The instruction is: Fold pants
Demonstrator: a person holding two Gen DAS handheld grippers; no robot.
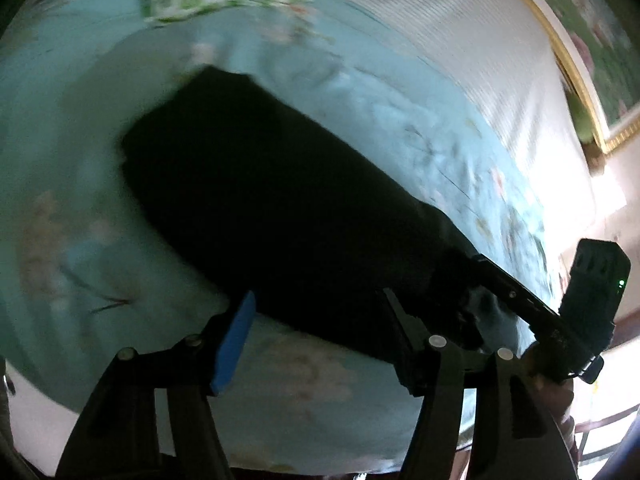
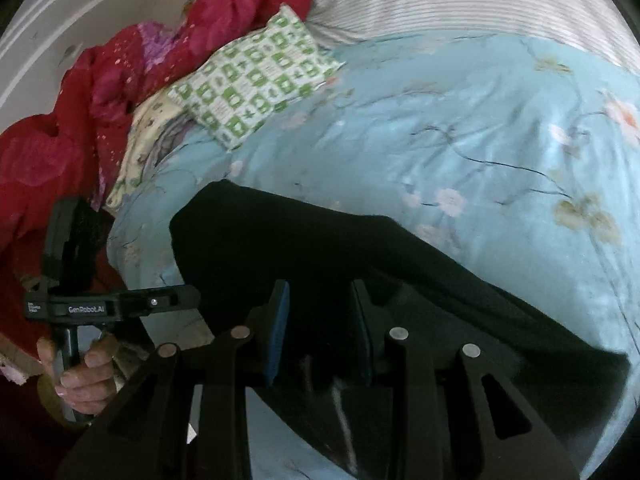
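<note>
Black pants (image 1: 280,200) lie flat on a pale blue floral bedspread (image 1: 400,120), laid out as one long dark band that narrows toward a squared-off far end. In the left wrist view the band runs diagonally away ahead of the fingers (image 1: 236,340), its near edge passing just beyond the blue pad and reaching behind the other finger. In the right wrist view the pants (image 2: 320,248) fill the space between and ahead of the fingers (image 2: 276,332), the near cloth bunched and creased there.

Both wrist cameras sit behind own fingers, angled steeply down, close over bed; shared: black pants (image 1: 280,208) (image 2: 320,248), blue quilt (image 1: 380,92) (image 2: 460,132) beyond fingertips.
</note>
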